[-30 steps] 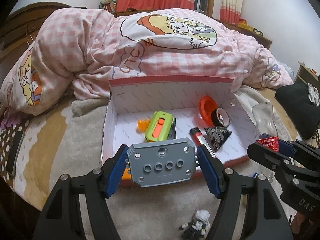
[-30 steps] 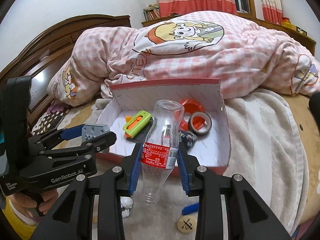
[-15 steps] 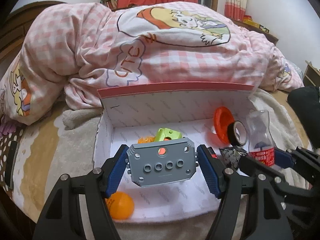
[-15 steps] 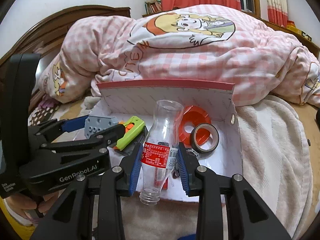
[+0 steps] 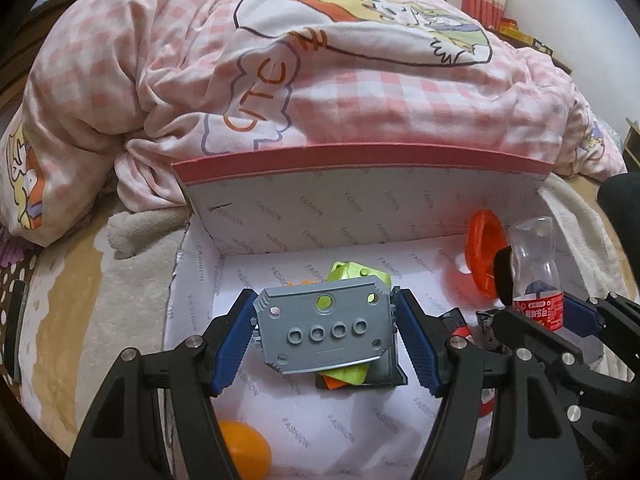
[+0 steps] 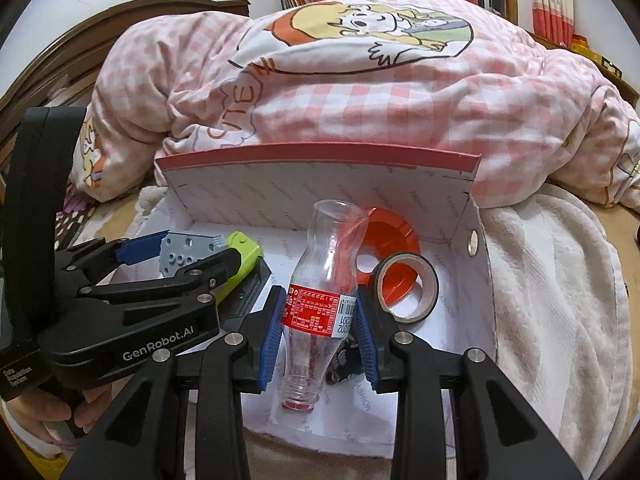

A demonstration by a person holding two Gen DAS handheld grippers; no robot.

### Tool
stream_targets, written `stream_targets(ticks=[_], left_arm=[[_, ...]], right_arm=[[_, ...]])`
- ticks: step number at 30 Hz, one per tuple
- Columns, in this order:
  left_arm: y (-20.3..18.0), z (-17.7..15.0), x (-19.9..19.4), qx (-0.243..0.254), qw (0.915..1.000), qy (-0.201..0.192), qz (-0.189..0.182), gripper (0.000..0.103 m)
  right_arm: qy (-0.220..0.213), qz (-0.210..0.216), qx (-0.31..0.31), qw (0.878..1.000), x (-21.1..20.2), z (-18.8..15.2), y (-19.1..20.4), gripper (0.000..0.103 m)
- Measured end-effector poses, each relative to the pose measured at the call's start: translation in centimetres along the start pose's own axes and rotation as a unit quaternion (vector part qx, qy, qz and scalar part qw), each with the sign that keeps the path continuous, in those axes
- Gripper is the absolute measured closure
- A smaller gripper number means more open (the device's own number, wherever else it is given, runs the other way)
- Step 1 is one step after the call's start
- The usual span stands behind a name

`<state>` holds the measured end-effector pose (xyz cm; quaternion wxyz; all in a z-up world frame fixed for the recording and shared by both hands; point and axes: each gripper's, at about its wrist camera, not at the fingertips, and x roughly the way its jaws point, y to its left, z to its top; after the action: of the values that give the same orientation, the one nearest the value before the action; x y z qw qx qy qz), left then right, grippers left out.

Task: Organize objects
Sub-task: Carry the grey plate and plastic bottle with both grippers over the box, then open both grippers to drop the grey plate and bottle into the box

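Observation:
My left gripper (image 5: 325,338) is shut on a grey plastic plate with holes (image 5: 323,328), held over the floor of the open white box (image 5: 360,216) with a red rim. My right gripper (image 6: 320,334) is shut on a clear empty bottle with a red label (image 6: 318,304), held upside down above the box floor. That bottle (image 5: 538,276) and the right gripper show at the right of the left wrist view. The left gripper (image 6: 172,254) with the grey plate (image 6: 185,254) shows at the left of the right wrist view.
Inside the box lie a lime-green and orange toy (image 6: 240,266) on a black piece, an orange ring (image 6: 390,240), a tape roll (image 6: 406,286), an orange ball (image 5: 244,450) and a small dark patterned item (image 6: 342,360). A pink checked quilt (image 5: 320,80) bulges behind the box; a white towel (image 6: 552,300) lies right.
Both grippers moved forward and down, from in front of the box to over its floor, carrying the grey plate and the bottle. The box now looms larger in both views.

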<state>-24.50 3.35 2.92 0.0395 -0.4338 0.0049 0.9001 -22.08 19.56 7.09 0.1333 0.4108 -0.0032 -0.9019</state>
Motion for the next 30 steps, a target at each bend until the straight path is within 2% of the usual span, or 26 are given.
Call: stream_targets(ticks=[20,30], left_arm=[[-0.5,0.1,1.4,0.011,0.9997,0.014,0.015,0.033],[-0.7,0.0,1.8,0.003,0.9997,0.025,0.008,0.032]], right_arm=[[0.016,-0.009,0.002,1.000,1.5,0.0,-0.5,0.068],[0.017,-0.009,0.004,1.000,1.6,0.1,-0.4,0.068]])
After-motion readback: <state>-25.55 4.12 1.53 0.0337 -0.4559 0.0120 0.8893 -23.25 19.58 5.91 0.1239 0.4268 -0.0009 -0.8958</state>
